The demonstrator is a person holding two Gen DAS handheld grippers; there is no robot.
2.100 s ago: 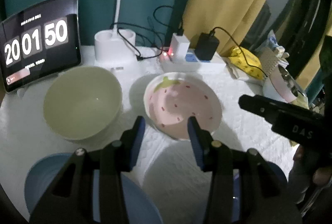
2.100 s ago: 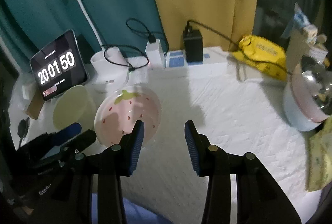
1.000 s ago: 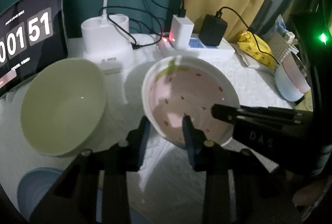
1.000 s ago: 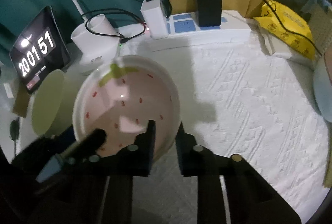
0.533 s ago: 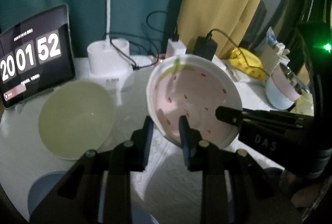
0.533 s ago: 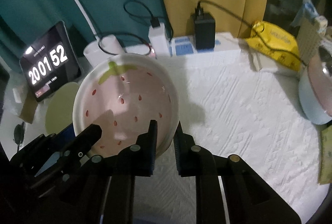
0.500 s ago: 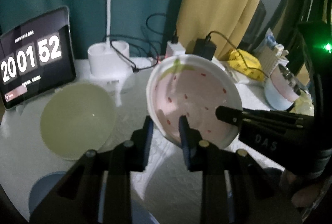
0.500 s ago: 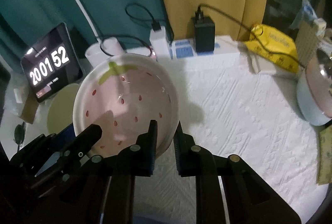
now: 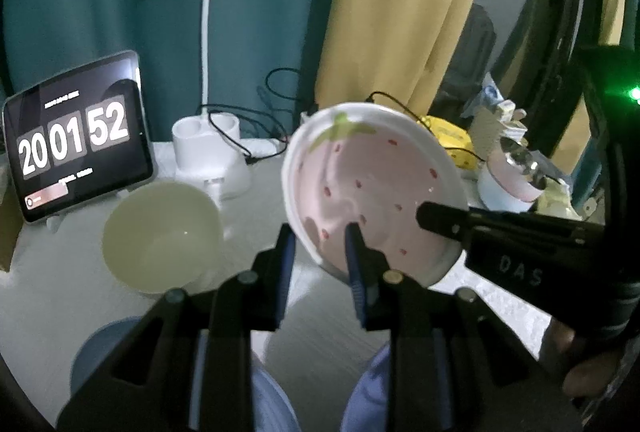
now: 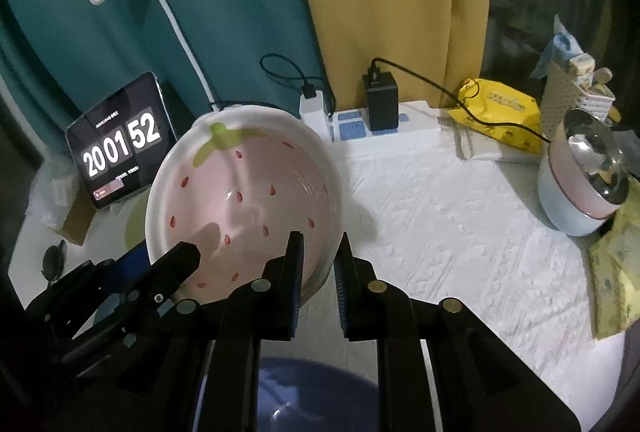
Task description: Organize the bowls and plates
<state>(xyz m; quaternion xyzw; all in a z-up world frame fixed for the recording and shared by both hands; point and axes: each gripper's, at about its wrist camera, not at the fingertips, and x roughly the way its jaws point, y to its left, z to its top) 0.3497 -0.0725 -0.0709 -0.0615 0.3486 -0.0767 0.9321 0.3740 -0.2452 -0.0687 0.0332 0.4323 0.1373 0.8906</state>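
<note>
We held the white ceramic bowl with a pink strawberry-painted inside (image 9: 372, 188) off the white textured tablecloth (image 10: 460, 232), one gripper on each side of its near rim. Our left gripper (image 9: 320, 252) was clenched on the rim at about seven o'clock of the bowl: one blue pad (image 9: 354, 264) lay against the pink inside and the other against the white outer wall, so the rim ran between the jaws. Our right gripper (image 10: 318, 264) was clenched on the rim at about five o'clock, seen in the right wrist view, with its left finger inside the bowl and its right finger outside. In the left wrist view, the tip of the right gripper reached in from three o'clock and lay over the pink inside.

The bowl was tilted, its mouth turned toward us and its green leaf mark at twelve o'clock. A pale green round bowl (image 9: 160, 236) stood on the cloth at nine o'clock of the held bowl, apart from it. A blue plate (image 9: 92, 356) showed under our left gripper at the bottom of that view. At ten o'clock a black tablet showing a clock (image 9: 76, 136) leaned beside the white desk lamp base (image 9: 208, 148). A white power strip with plugged chargers (image 10: 372, 128) lay at the far edge of the cloth.
</note>
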